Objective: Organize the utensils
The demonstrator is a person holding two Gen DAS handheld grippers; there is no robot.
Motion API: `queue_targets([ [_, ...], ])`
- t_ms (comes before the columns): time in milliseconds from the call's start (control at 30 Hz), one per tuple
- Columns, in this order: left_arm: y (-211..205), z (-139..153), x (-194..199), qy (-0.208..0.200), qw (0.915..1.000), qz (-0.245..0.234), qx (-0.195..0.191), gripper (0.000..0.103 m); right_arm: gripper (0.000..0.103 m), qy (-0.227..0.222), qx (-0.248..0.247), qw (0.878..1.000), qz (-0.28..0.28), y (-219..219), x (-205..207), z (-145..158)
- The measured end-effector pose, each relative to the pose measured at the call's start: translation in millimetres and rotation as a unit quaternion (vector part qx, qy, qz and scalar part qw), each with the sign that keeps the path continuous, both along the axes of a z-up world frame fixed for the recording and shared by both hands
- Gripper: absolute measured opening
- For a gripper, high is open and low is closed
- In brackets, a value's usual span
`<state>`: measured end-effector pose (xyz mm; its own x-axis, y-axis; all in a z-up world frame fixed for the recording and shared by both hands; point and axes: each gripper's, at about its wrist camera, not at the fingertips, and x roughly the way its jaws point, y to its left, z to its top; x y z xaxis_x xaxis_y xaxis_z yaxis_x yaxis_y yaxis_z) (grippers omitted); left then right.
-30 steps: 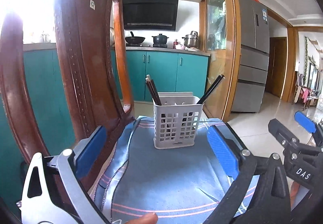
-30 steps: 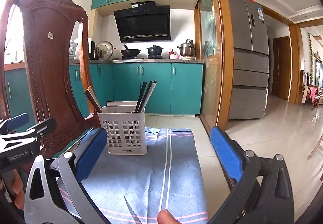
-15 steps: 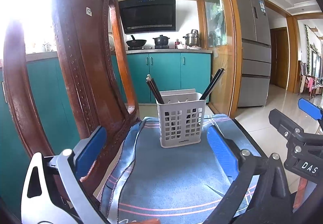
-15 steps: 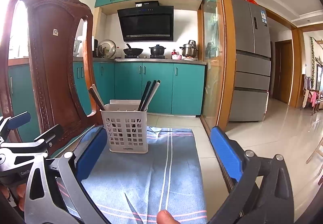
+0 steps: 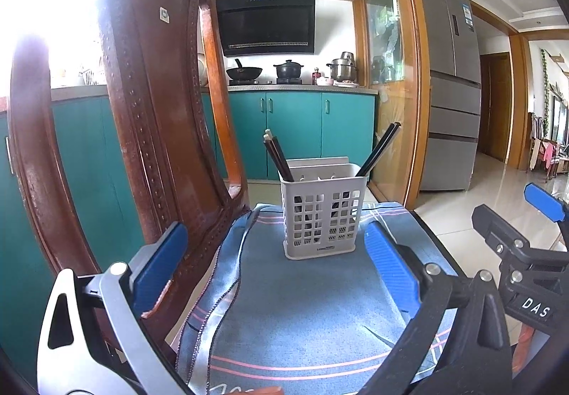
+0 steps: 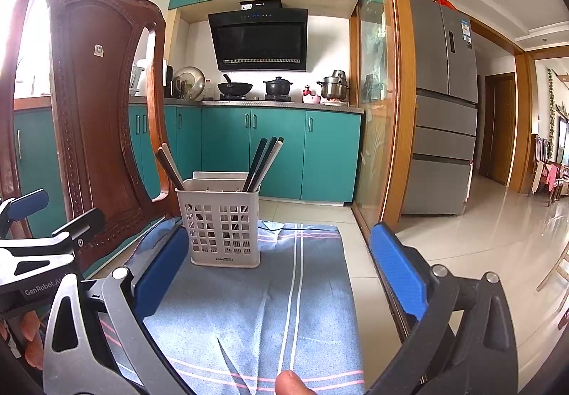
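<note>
One basket (image 5: 323, 213), five chopsticks (image 6: 261, 163)

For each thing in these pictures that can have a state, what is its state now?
Left hand-held gripper: open, holds nothing.
Right hand-held gripper: open, holds nothing.
Utensil basket: upright on the cloth, holds chopsticks.
Chopsticks: standing tilted in the basket, one group leaning left, one right.
Blue cloth: spread flat, wrinkled at its left edge.
Lower cabinet doors: shut.
Refrigerator: shut.
</note>
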<state>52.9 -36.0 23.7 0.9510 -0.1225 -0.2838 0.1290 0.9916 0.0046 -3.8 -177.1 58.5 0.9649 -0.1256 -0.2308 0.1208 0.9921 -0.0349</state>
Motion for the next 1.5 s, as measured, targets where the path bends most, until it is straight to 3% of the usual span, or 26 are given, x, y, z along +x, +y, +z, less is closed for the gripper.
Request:
queue_targets([
  [700,-1,-1,-1,0.004,1.0000,0.001,-0.005,0.099,0.100,0.009,-0.009,1.000,0.000,4,3,-5],
  [1267,-7,-4,-4,-0.003,0.9998,0.011,0.013,0.099,0.100,0.015,-0.012,1.000,0.002,2,5,-8],
  [1500,-6,-8,4,0.024,0.9997,0.006,0.006,0.099,0.100,0.022,-0.009,1.000,0.002,0,8,-13],
])
